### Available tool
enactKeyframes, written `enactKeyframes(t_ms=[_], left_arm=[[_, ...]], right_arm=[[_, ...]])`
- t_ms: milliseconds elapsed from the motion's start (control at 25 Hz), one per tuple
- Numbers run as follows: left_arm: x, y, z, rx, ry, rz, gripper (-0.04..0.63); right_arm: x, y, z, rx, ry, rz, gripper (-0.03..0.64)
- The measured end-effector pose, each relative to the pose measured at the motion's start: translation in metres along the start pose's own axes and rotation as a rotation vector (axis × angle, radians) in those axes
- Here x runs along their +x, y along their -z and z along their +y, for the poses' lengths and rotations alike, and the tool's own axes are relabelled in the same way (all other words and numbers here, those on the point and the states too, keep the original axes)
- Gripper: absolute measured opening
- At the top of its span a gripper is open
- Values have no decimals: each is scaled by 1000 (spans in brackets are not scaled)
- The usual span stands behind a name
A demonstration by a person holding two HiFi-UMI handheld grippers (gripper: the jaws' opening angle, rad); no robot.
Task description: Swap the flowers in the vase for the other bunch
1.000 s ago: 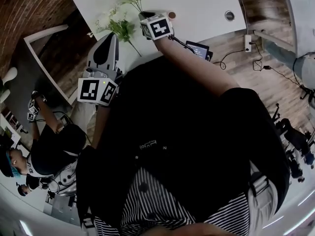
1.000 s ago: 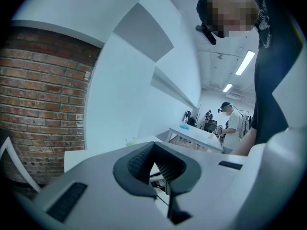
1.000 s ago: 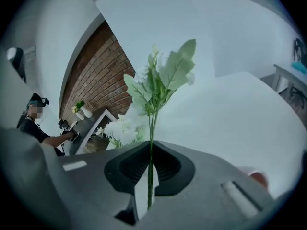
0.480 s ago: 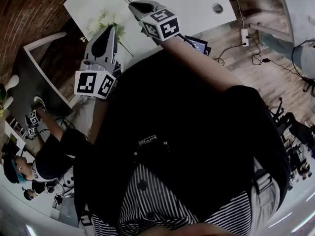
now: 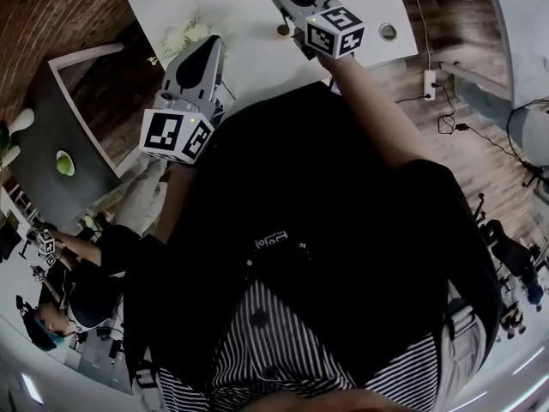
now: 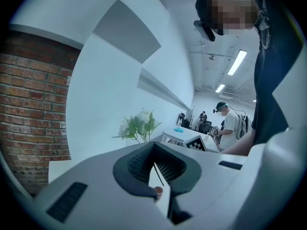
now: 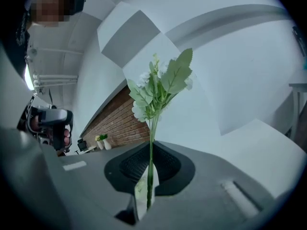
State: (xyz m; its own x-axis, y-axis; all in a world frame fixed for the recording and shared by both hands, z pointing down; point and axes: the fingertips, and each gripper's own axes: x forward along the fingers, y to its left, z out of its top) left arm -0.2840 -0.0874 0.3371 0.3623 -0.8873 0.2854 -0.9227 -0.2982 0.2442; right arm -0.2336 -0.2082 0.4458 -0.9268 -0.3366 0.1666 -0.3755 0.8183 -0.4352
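Where the right tool (image 7: 151,150) brings its jaws together, they are clamped on the thin green stem of a flower bunch (image 7: 160,87). The stem passes straight up between the pads. Its cut end hangs just below them, and its green leaves and white blooms stand upright above the tips. The bunch is out of the vase.

Left tool (image 6: 154,152): jaws together at the tips, nothing gripped between the pads. It sits to the left of the right tool, nearer the person's body.

Head view: a small brown vase (image 5: 282,30) stands on the white counter (image 5: 232,7), just beside and below the right tool's jaws. The left gripper view shows the same vase through the narrow slot behind that tool's closed tips.

The other bunch (image 5: 184,37), pale blooms with green leaves, lies flat on the counter just ahead of the left tool and slightly to its left. It is well apart from the vase.

A round insert (image 5: 388,31) is set in the counter to the right of the right tool.

Far field, left gripper view: a brick wall (image 6: 33,109) to the left of the left tool. A person (image 6: 235,123) in a white top stands well beyond it to the right.
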Motion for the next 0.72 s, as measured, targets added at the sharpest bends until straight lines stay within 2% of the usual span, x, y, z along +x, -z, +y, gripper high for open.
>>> enactKeyframes(t_ms=[240, 480, 720], left_arm=[[4, 5, 0, 5, -15, 7, 6], [3, 7, 4, 11, -11, 14, 6], [4, 4, 2, 21, 10, 3, 6]], right_arm=[[5, 30, 0, -24, -27, 19, 20], [2, 59, -8, 20, -36, 24, 21], [-10, 75, 1, -65, -38, 109, 43]])
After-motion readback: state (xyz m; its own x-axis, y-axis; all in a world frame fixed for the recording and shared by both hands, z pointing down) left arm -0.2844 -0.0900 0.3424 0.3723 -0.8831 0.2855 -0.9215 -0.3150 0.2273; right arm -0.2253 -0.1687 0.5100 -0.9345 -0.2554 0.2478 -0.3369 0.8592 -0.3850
